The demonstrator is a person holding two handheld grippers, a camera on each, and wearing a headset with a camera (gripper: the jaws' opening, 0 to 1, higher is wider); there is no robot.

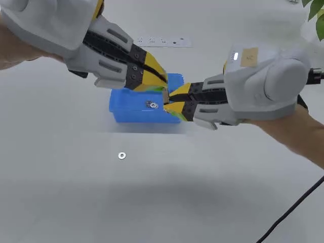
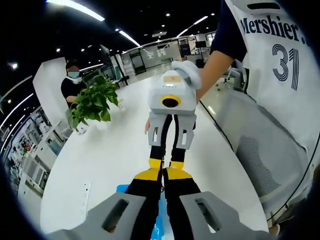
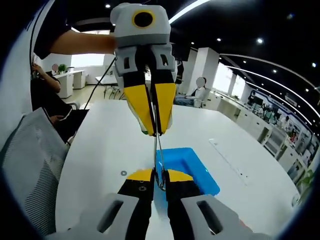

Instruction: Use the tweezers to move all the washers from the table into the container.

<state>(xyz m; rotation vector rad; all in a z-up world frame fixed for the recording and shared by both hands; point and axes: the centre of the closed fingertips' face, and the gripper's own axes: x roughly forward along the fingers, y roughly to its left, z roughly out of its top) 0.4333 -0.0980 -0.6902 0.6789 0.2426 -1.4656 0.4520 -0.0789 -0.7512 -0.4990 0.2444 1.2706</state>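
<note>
Left gripper point(image 1: 163, 82) reaches in from the far left, its yellow jaws pinched together on one end of the tweezers point(image 3: 157, 155). To the near left of it, well apart from both tools, one loose washer point(image 1: 122, 155) lies flat on the table point(image 1: 61, 192); being a round ring, it has no long axis to line up with. Further right, the blue container point(image 1: 126, 115) already holds a few washers point(image 1: 152, 105). The tweezers hang above the container's right end, their long axis running straight from one gripper's tips to the other's. Their rounded, joined end seems to sit in the right gripper point(image 1: 171, 100), whose jaws are closed to a slit on it, so the points probably face the left gripper. The two legs lie close together, and I cannot tell whether they carry anything. Both grippers' tips are about equally far from the loose washer, but the left arm is on its side.
</note>
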